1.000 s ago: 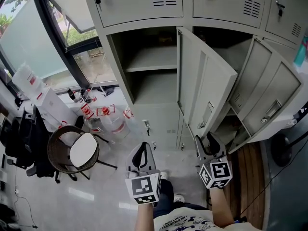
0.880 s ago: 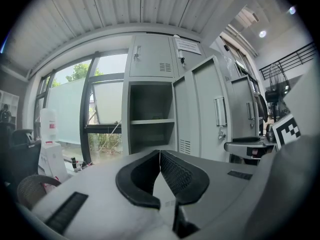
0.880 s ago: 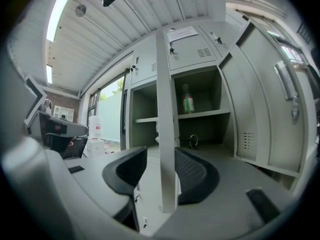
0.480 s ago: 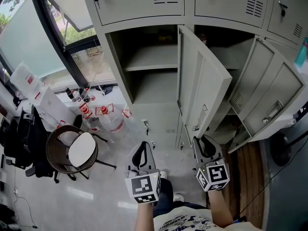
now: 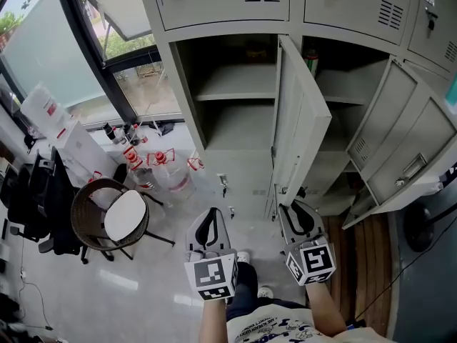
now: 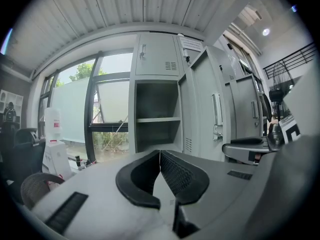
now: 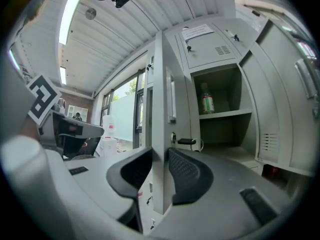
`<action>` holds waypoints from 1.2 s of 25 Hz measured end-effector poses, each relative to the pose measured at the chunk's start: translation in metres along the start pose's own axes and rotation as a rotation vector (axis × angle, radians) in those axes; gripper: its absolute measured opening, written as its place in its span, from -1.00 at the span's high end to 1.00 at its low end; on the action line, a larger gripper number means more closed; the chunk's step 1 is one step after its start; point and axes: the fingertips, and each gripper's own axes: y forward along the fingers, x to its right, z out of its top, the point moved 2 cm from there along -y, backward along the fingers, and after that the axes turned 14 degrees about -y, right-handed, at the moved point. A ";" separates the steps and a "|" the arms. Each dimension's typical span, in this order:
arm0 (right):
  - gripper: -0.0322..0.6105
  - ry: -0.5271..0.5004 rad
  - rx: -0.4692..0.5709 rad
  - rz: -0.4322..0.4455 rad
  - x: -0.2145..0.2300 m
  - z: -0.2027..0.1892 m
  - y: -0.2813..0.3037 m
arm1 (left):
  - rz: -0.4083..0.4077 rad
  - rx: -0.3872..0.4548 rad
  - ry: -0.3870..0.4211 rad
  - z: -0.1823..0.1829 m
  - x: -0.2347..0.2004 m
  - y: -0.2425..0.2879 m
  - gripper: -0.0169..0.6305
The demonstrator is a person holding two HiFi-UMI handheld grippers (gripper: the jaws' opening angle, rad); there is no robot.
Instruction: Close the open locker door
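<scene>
**Right gripper view: jaws on the door's edge**

We see the right gripper (image 7: 160, 153) pinching the free edge of the tall grey metal locker door (image 7: 159, 99). Both black ribbed pads (image 7: 186, 171) lie against the thin sheet. The jaws have just been closing around that edge, then eased a little.

From the head view, the grey metal locker door (image 5: 303, 120) stands swung out towards us, nearly edge-on. It is hinged at the divider beside the open shelved locker compartment (image 5: 235, 91), and the right gripper (image 5: 294, 207) is at its lower corner.

Our left gripper (image 5: 208, 214) hangs apart from the door. In its own view the left gripper (image 6: 160, 155) has its jaw tips pressed together with nothing between them.

A green-labelled bottle (image 7: 206, 100) stands on a shelf beyond the door.
</scene>
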 end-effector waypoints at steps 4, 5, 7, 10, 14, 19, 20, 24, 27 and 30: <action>0.58 -0.002 0.013 0.028 -0.010 0.002 0.006 | 0.012 0.012 0.001 0.003 -0.005 -0.002 0.92; 0.57 -0.003 0.016 0.034 -0.012 0.003 0.007 | 0.013 0.014 0.001 0.003 -0.006 -0.002 0.92; 0.57 -0.005 0.025 0.051 -0.017 0.004 0.010 | 0.016 0.019 0.002 0.005 -0.008 -0.003 0.92; 0.58 -0.012 0.040 0.084 -0.026 0.006 0.015 | 0.030 0.020 0.001 0.005 -0.012 -0.004 0.92; 0.58 -0.021 0.055 0.113 -0.036 0.008 0.023 | 0.049 0.023 -0.001 0.006 -0.018 -0.004 0.92; 0.58 -0.018 0.074 0.131 -0.047 0.010 0.035 | 0.072 0.029 -0.007 0.007 -0.026 -0.003 0.92; 0.58 -0.016 0.078 0.134 -0.049 0.011 0.037 | 0.077 0.029 -0.009 0.007 -0.027 -0.002 0.92; 0.58 -0.012 0.094 0.146 -0.056 0.013 0.046 | 0.087 0.036 -0.009 0.009 -0.029 0.002 0.92; 0.58 -0.014 0.105 0.159 -0.061 0.015 0.053 | 0.088 0.036 -0.009 0.009 -0.030 0.006 0.92; 0.59 -0.021 0.111 0.174 -0.067 0.016 0.061 | 0.097 0.037 -0.010 0.010 -0.035 0.009 0.92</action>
